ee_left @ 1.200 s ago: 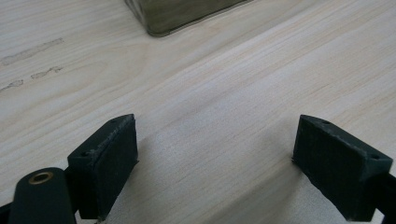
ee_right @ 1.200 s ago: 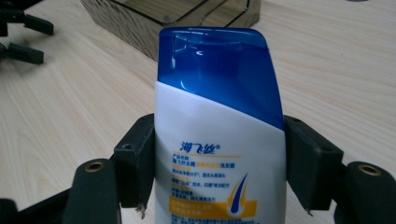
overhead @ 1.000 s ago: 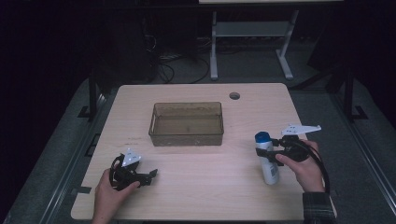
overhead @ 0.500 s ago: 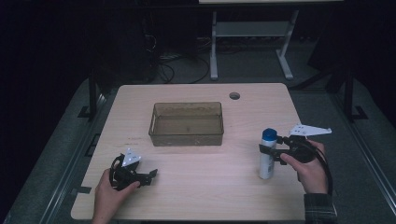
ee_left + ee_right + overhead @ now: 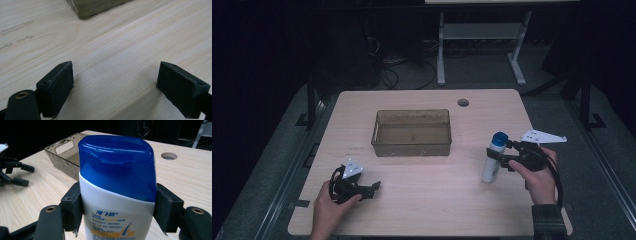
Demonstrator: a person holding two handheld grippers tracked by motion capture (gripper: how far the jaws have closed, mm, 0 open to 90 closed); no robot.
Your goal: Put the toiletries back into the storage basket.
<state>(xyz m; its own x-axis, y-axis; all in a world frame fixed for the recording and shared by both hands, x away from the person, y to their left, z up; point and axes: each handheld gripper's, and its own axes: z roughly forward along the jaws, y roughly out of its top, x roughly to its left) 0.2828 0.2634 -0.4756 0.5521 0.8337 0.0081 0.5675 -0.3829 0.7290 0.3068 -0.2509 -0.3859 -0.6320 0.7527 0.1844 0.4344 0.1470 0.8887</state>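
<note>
A white shampoo bottle with a blue cap stands roughly upright near the table's right side. My right gripper comes at it from the right and is shut on it. In the right gripper view both black pads press the bottle just below the cap, the right gripper straddling its width. My left gripper lies low over the table at the front left, pointing right. Its jaws stand wide apart with bare wood between them in the left gripper view.
A brown see-through tray sits at the table's middle, seemingly with nothing in it; it also shows as the tray and the tray corner. A round cable hole lies behind it. A white stand is on the floor beyond the table.
The bottle in my right gripper went from tilted to nearly upright, its base swinging left. The right hand shifted slightly. The left gripper stayed where it was.
</note>
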